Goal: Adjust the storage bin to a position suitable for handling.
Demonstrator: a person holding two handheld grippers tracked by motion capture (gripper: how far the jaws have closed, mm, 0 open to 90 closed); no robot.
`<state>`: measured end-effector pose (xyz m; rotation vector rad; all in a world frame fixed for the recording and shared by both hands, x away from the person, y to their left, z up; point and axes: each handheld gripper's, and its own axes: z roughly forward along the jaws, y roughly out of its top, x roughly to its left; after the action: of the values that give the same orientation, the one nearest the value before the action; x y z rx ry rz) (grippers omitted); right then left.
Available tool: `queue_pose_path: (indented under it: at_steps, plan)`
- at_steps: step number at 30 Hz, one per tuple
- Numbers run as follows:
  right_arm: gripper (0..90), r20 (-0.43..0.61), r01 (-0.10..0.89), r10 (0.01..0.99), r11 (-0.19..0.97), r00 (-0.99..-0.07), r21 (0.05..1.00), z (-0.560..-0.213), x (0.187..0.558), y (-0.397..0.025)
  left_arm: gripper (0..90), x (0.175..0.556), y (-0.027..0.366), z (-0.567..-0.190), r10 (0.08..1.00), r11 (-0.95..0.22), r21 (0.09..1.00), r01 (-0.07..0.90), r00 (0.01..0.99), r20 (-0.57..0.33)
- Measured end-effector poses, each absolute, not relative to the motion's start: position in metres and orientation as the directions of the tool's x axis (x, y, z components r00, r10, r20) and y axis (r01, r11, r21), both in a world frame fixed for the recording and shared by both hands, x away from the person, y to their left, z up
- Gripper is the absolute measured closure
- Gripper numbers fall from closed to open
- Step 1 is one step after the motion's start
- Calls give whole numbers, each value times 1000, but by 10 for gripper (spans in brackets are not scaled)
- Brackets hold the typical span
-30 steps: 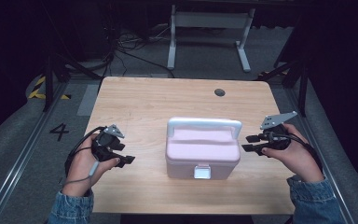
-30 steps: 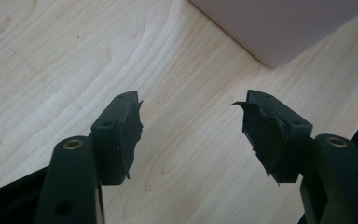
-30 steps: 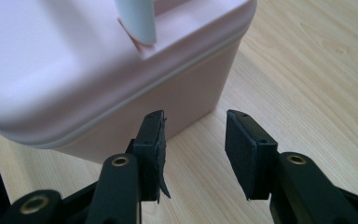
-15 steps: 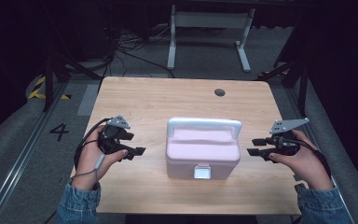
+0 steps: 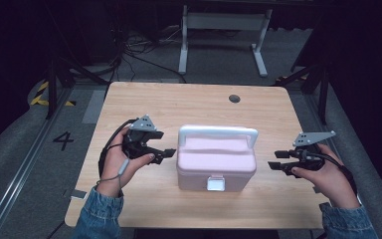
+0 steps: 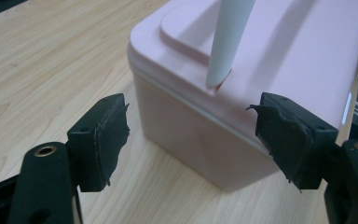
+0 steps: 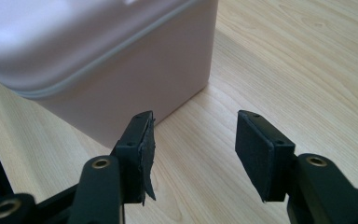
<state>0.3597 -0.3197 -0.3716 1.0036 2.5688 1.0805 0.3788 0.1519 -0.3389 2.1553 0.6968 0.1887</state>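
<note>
1. Dark room all around, cables on the floor behind, and a pale wooden table [image 5: 144, 104] under my hands.
2. Dead centre on that table sits the pink box [image 5: 216, 164], a lidded plastic case standing flat on the wood, nearer my edge than the far one.
3. Its lid is down, so I cannot tell what is inside.
4. A white handle [image 5: 218, 132] arches over the lid, standing upright, and a small pale latch [image 5: 215, 184] shows on the front wall facing me.
5. My left gripper [image 5: 168, 153] is just beside the box's left end, jaws pointing at it, close but not touching from above.
6. In the left gripper view those jaws are spread wide, the box's corner [image 6: 223, 135] between and beyond them, one leg of the handle rising from the lid, nothing pinched.
7. My right gripper [image 5: 273, 162] hovers off the box's right end, with a clear strip of bare table between it and the wall.
8. In the right gripper view its jaws stand apart as well, bare wood between the pads [image 7: 256, 154], the pink wall off to the upper left.
9. Farther back, a small dark hole [image 5: 234, 98] marks the tabletop, well apart from the box.
</note>
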Motion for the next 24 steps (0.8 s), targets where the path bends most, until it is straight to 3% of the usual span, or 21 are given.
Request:
queue_pose_path:
  at_steps: [6, 15, 24]
  plan:
    - [482, 98, 531, 662, 495, -743, 688, -374, 354, -325, 229, 385, 140, -340, 530, -480, 801, 359, 846, -61]
    - [488, 105, 545, 671, 490, -734, 681, -378, 349, -328, 235, 393, 118, -348, 535, -442, 826, 351, 842, -71]
    - [490, 111, 551, 674, 484, -730, 680, -379, 346, -328, 413, 391, 106, -346, 545, -408, 862, 302, 837, -35]
